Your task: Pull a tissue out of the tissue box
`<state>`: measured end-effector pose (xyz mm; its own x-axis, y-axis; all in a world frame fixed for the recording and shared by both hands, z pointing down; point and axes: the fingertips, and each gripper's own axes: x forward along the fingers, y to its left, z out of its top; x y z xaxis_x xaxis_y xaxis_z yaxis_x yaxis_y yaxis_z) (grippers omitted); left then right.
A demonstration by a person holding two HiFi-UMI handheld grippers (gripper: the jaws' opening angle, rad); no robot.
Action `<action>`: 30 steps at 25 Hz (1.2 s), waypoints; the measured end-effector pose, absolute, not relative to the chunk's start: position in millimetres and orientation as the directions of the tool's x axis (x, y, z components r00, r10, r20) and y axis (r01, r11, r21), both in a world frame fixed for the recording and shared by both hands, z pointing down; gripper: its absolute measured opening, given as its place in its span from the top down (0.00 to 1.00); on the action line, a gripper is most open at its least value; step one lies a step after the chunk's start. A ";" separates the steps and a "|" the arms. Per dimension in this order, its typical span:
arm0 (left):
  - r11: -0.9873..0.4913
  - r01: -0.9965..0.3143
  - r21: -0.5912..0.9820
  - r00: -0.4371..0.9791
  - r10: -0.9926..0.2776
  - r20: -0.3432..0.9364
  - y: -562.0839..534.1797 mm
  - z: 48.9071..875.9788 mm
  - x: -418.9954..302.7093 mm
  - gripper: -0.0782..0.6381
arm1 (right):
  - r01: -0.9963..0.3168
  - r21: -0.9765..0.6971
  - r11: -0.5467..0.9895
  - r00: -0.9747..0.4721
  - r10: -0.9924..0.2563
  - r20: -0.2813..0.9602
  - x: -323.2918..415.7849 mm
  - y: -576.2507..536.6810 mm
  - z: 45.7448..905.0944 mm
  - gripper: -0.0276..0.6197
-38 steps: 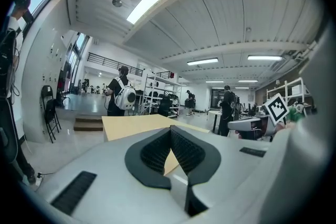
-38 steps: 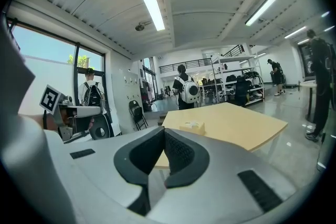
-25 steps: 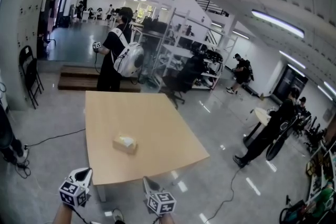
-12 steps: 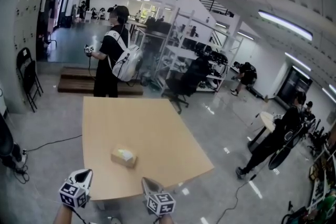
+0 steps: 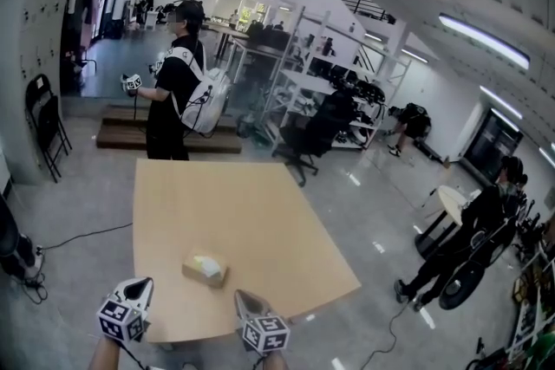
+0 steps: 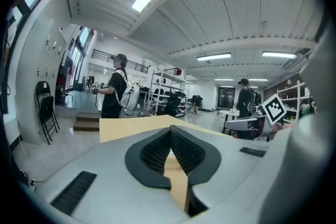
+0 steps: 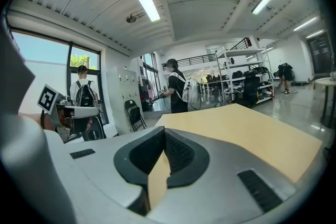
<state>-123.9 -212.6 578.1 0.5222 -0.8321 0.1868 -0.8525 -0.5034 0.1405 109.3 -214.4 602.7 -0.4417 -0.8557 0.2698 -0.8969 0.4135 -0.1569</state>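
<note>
Since a second ago the counter (image 5: 251,195) and the tissue box (image 5: 205,269) have come closer, and the person with the backpack (image 5: 178,87) behind the counter has stepped to the left. The left tongs (image 5: 137,285) and the right tongs (image 5: 244,299) are both pressed together with nothing between them. The box lies on the counter near its front edge, between the two tongs and apart from both. I judge nothing is done yet: reaching, gripping and pulling a tissue all remain.

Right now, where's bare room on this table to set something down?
The far half of the table, beyond the tissue box, is bare, plus strips either side of the box. Crowded only at the near edge: box, left gripper, right gripper.
</note>
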 end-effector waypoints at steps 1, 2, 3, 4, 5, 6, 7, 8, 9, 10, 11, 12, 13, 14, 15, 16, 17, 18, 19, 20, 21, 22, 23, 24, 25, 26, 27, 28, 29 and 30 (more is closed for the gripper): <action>-0.501 -0.854 0.140 0.520 -0.833 0.189 -217.2 578.8 -123.8 0.88 | -0.896 -0.160 0.413 -0.443 -0.855 0.271 110.1 -219.5 603.7 0.94; -0.499 -0.855 0.140 0.518 -0.834 0.190 -221.9 579.7 -123.9 0.88 | -0.895 -0.163 0.414 -0.444 -0.853 0.273 110.4 -224.6 605.0 0.94; -0.497 -0.856 0.142 0.517 -0.834 0.192 -226.7 582.0 -124.4 0.88 | -0.894 -0.164 0.416 -0.447 -0.851 0.275 110.3 -229.7 606.8 0.94; -0.496 -0.856 0.144 0.516 -0.834 0.196 -231.5 586.4 -124.9 0.88 | -0.893 -0.164 0.420 -0.450 -0.849 0.279 109.9 -234.9 608.9 0.94; -0.494 -0.857 0.147 0.515 -0.833 0.202 -236.1 592.0 -125.4 0.88 | -0.891 -0.163 0.424 -0.454 -0.845 0.282 109.5 -239.8 611.1 0.94; -0.492 -0.857 0.151 0.514 -0.832 0.207 -240.2 596.9 -125.2 0.88 | -0.889 -0.163 0.428 -0.458 -0.842 0.286 109.3 -244.1 613.4 0.94; -0.491 -0.858 0.154 0.514 -0.831 0.213 -243.7 600.5 -124.3 0.88 | -0.887 -0.165 0.431 -0.462 -0.838 0.290 109.4 -247.9 615.7 0.94; -0.488 -0.859 0.156 0.512 -0.831 0.219 -246.7 603.7 -123.1 0.88 | -0.886 -0.169 0.433 -0.464 -0.835 0.294 109.6 -251.2 618.2 0.94; -0.486 -0.860 0.157 0.510 -0.830 0.227 -249.3 606.7 -122.1 0.88 | -0.885 -0.174 0.433 -0.466 -0.833 0.299 109.9 -253.9 621.2 0.94; -0.484 -0.860 0.160 0.509 -0.828 0.234 -251.7 609.4 -121.0 0.88 | -0.885 -0.179 0.431 -0.466 -0.830 0.306 110.1 -256.4 624.8 0.94; -0.483 -0.860 0.165 0.510 -0.826 0.241 -254.0 612.0 -120.0 0.88 | -0.885 -0.184 0.428 -0.466 -0.828 0.313 110.0 -258.9 628.9 0.94; -0.481 -0.860 0.170 0.510 -0.824 0.247 -256.3 614.7 -119.5 0.88 | -0.885 -0.188 0.426 -0.465 -0.824 0.323 109.7 -261.7 633.4 0.94; -0.479 -0.860 0.174 0.509 -0.823 0.252 -258.8 617.3 -119.2 0.88 | -0.886 -0.191 0.423 -0.464 -0.821 0.333 109.1 -264.7 638.1 0.94; -0.478 -0.860 0.176 0.509 -0.821 0.258 -261.4 619.9 -118.9 0.88 | -0.886 -0.193 0.421 -0.463 -0.817 0.344 108.6 -267.8 642.8 0.94; -0.476 -0.861 0.178 0.508 -0.820 0.263 -263.9 622.5 -118.4 0.88 | -0.886 -0.193 0.421 -0.463 -0.813 0.354 108.5 -270.9 647.6 0.94; -0.474 -0.862 0.179 0.507 -0.820 0.267 -266.5 625.1 -117.7 0.88 | -0.886 -0.194 0.421 -0.463 -0.809 0.363 108.5 -273.9 652.1 0.94; -0.473 -0.863 0.180 0.505 -0.819 0.271 -268.9 627.4 -117.1 0.88 | -0.886 -0.194 0.422 -0.464 -0.805 0.368 108.7 -277.1 656.0 0.94; -0.472 -0.863 0.181 0.505 -0.819 0.274 -271.4 629.5 -116.5 0.88 | -0.886 -0.193 0.422 -0.464 -0.804 0.372 108.9 -280.7 659.3 0.94; -0.471 -0.863 0.182 0.504 -0.818 0.276 -274.0 631.6 -116.0 0.88 | -0.886 -0.192 0.422 -0.464 -0.804 0.373 109.3 -284.6 661.9 0.94; -0.469 -0.864 0.183 0.503 -0.818 0.279 -276.7 633.7 -115.6 0.88 | -0.887 -0.190 0.421 -0.462 -0.804 0.374 109.9 -288.8 663.8 0.94; -0.465 -0.866 0.184 0.500 -0.818 0.283 -279.1 636.1 -115.5 0.88 | -0.887 -0.191 0.420 -0.461 -0.805 0.374 110.8 -292.7 665.3 0.94; -0.462 -0.867 0.187 0.498 -0.818 0.287 -281.1 638.3 -115.3 0.88 | -0.887 -0.194 0.418 -0.461 -0.805 0.374 112.1 -296.1 666.3 0.94; -0.458 -0.868 0.191 0.496 -0.818 0.290 -282.7 640.2 -115.2 0.88 | -0.887 -0.200 0.416 -0.462 -0.805 0.373 113.2 -298.8 666.8 0.94; -0.456 -0.869 0.193 0.495 -0.818 0.292 -283.8 641.8 -115.4 0.88 | -0.886 -0.207 0.416 -0.464 -0.804 0.372 113.8 -300.9 667.1 0.94; -0.455 -0.869 0.194 0.494 -0.818 0.294 -284.7 643.4 -116.0 0.88 | -0.884 -0.212 0.416 -0.467 -0.803 0.371 113.5 -302.5 667.6 0.94; -0.453 -0.870 0.196 0.493 -0.818 0.296 -285.4 645.1 -116.9 0.88 | -0.882 -0.217 0.418 -0.470 -0.801 0.372 112.5 -303.6 668.5 0.94; -0.452 -0.870 0.197 0.492 -0.818 0.299 -286.0 646.7 -117.7 0.88 | -0.881 -0.220 0.420 -0.474 -0.798 0.373 111.2 -304.3 669.7 0.94; -0.451 -0.870 0.197 0.492 -0.817 0.300 -286.8 647.6 -117.7 0.88 | -0.879 -0.223 0.422 -0.477 -0.795 0.375 110.6 -304.9 671.1 0.94; -0.451 -0.871 0.198 0.491 -0.818 0.300 -288.0 647.5 -116.8 0.88 | -0.878 -0.224 0.423 -0.479 -0.793 0.378 111.1 -305.8 672.2 0.94; -0.449 -0.871 0.199 0.490 -0.819 0.299 -289.9 646.6 -115.0 0.88 | -0.877 -0.225 0.424 -0.480 -0.790 0.381 112.6 -307.3 673.2 0.94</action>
<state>-115.0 -289.9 646.6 0.4904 -0.8187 0.2988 -0.8710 -0.4493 0.1985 112.6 -307.3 673.2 -0.4800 -0.7902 0.3810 -0.8771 0.4245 -0.2247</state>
